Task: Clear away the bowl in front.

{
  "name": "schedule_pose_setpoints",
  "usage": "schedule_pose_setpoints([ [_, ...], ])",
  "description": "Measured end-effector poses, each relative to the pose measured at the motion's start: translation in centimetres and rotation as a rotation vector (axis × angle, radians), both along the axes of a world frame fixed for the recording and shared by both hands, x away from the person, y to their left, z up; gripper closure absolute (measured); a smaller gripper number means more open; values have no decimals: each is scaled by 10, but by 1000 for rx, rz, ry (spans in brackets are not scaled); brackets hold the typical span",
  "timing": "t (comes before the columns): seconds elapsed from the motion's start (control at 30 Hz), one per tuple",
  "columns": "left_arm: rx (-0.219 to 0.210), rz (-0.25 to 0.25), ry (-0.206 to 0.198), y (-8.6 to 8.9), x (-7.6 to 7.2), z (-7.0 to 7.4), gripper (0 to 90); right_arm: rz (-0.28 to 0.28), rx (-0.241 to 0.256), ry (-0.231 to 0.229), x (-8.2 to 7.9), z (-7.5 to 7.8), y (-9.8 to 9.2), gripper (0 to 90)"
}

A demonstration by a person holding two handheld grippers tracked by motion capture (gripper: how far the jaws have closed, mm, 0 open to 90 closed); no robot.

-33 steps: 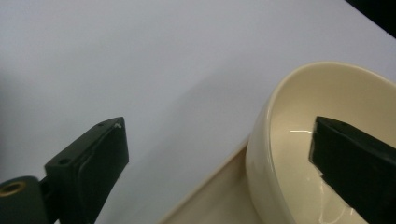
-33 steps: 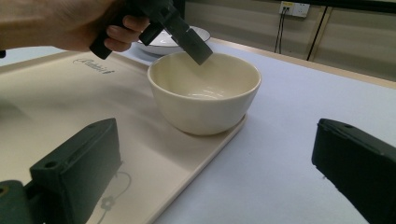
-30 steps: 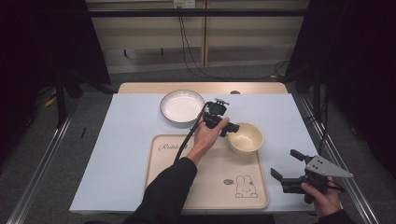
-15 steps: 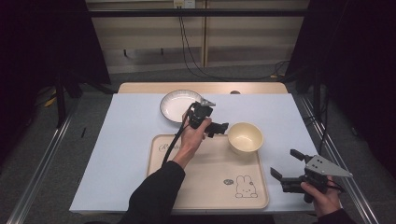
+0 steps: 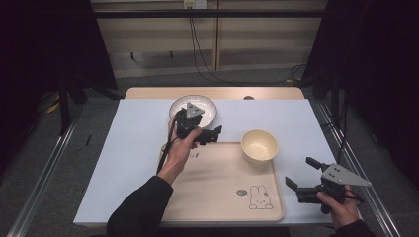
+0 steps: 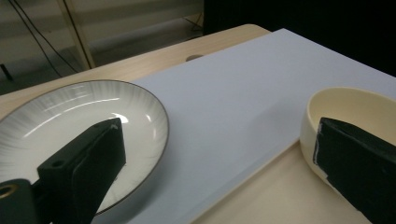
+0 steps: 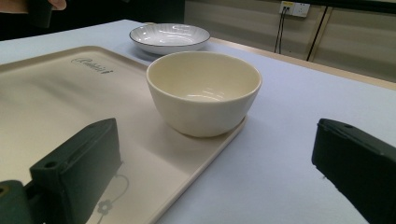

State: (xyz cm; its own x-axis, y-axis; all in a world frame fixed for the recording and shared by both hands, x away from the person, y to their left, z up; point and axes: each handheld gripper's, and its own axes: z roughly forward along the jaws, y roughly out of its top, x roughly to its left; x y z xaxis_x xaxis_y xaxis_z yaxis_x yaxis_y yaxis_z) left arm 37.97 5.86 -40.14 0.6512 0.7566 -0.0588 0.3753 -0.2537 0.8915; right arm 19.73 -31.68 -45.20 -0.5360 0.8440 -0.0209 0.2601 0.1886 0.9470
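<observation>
A cream bowl [image 5: 259,145] stands upright and empty on the far right corner of a beige tray [image 5: 217,190] with a rabbit drawing. Behind the tray lies a white plate [image 5: 202,109] with a dark rim. My left gripper [image 5: 212,134] hovers open between plate and tray, jaws pointing right, nothing in them. In the left gripper view, the plate [image 6: 70,116] is at the left and the bowl [image 6: 355,105] at the right. My right gripper [image 5: 300,171] is open near the tray's front right corner, facing the bowl [image 7: 204,88].
A white mat [image 5: 133,143] covers the wooden table [image 5: 148,92], whose bare strip shows at the back. Metal rails [image 5: 44,182] run along both sides. Cables hang behind the table. The tray's middle [image 7: 56,98] is bare.
My left gripper has drawn away from the bowl, moving left toward the plate, and is open. The bowl stays on the tray. The right gripper has not moved.
</observation>
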Motion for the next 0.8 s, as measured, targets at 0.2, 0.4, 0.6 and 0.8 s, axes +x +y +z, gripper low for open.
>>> schedule_pose_setpoints([
  [0.2,36,60,-3,24,-8,5,36,-13,1,-4,0,0,1,9],
  [0.4,6,96,-31,53,-18,11,29,-13,-6,-9,1,0,1,10],
  [0.6,13,112,-54,81,-34,7,21,-10,-3,-1,1,-1,1,10],
  [0.8,14,164,-40,114,-52,0,19,-18,-5,-2,1,-1,2,10],
])
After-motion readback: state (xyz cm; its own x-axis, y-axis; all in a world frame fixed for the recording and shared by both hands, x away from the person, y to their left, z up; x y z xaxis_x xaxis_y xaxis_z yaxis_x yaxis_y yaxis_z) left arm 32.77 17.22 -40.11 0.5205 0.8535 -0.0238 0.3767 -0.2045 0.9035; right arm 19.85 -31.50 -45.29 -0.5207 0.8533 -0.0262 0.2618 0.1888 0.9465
